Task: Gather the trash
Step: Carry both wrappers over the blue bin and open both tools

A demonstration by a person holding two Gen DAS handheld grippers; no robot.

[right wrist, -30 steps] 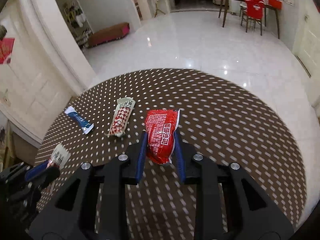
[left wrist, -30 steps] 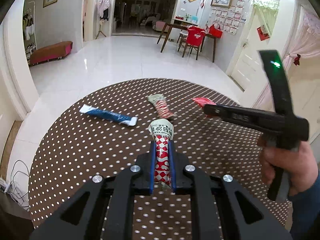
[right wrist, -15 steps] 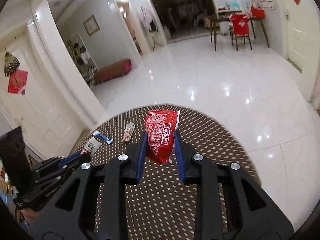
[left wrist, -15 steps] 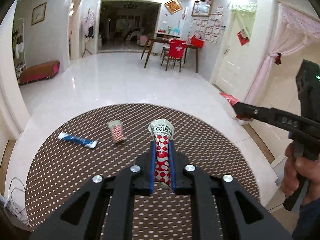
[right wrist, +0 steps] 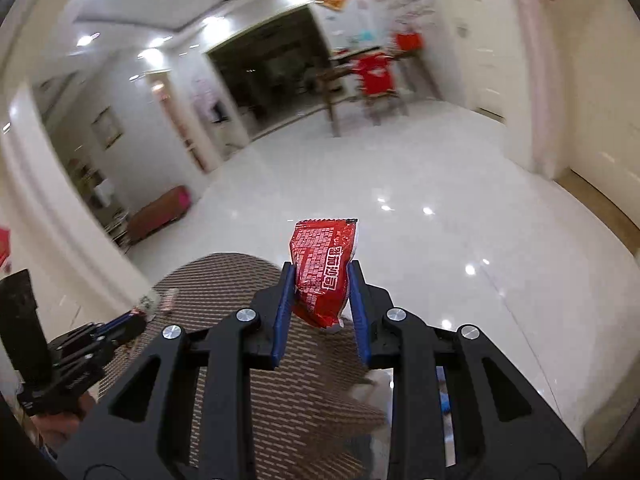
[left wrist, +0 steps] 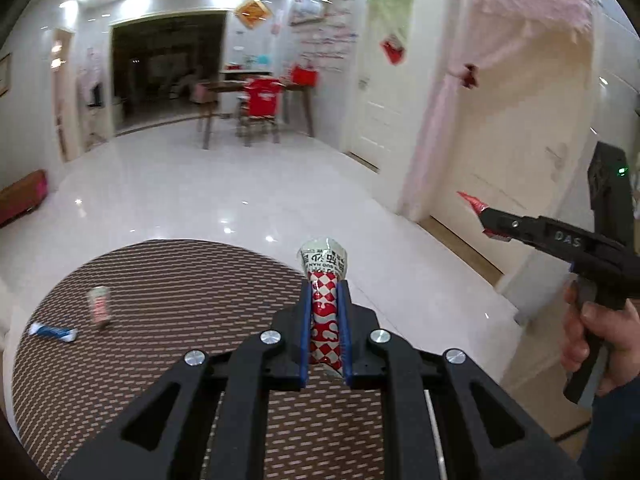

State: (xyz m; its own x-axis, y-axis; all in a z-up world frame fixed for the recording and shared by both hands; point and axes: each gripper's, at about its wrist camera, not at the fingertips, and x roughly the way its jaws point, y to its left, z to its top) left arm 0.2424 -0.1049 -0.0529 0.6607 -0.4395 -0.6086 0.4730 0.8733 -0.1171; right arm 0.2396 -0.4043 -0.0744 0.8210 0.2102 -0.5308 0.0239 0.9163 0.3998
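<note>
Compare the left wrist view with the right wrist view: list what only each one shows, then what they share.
Only the left wrist view shows the blue wrapper lying on the dotted mat, and the person's right hand gripping its tool.

Only the right wrist view shows the red packet face on, clamped in the right hand-held gripper.

Both show the mat, the left hand-held gripper clamping the red-and-white checked wrapper, a similar wrapper on the mat, and the table with a red-covered chair.

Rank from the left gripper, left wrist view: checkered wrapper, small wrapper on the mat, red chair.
1. Checkered wrapper: clamped in the left gripper.
2. Small wrapper: lying left on the mat.
3. Red chair: far across the floor, by the table.
</note>
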